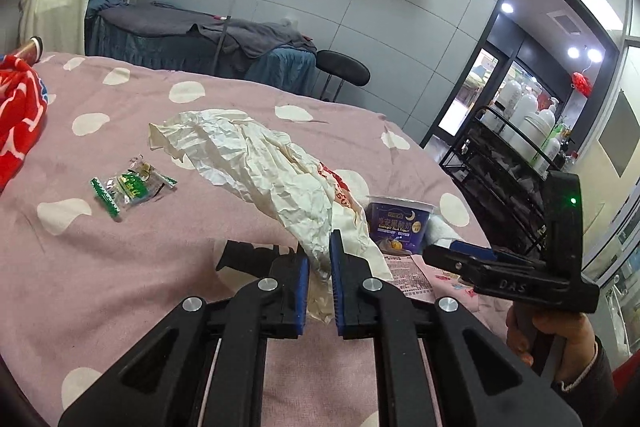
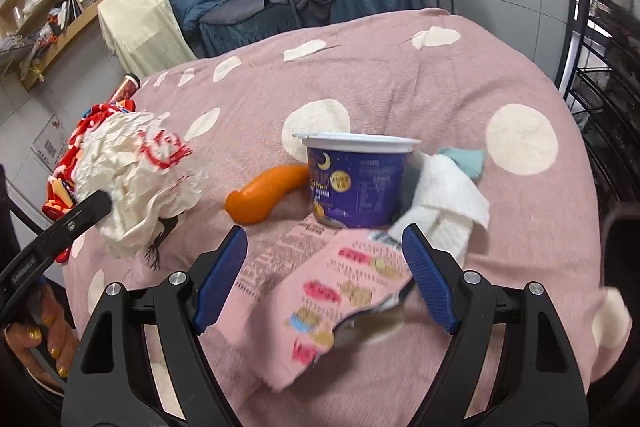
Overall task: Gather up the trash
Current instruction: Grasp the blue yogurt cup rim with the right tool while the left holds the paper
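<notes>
My left gripper is shut on a crumpled white paper bag with red print and holds its near end just above the pink spotted bedspread. The bag also shows in the right wrist view. My right gripper is open over a pink printed wrapper that lies between its fingers. A purple yogurt cup stands just beyond, with an orange peel to its left and a white tissue to its right. A green candy wrapper lies on the left.
A red patterned cloth lies at the bed's left edge. A black trolley with bottles stands to the right of the bed. A massage bed and a black stool stand behind.
</notes>
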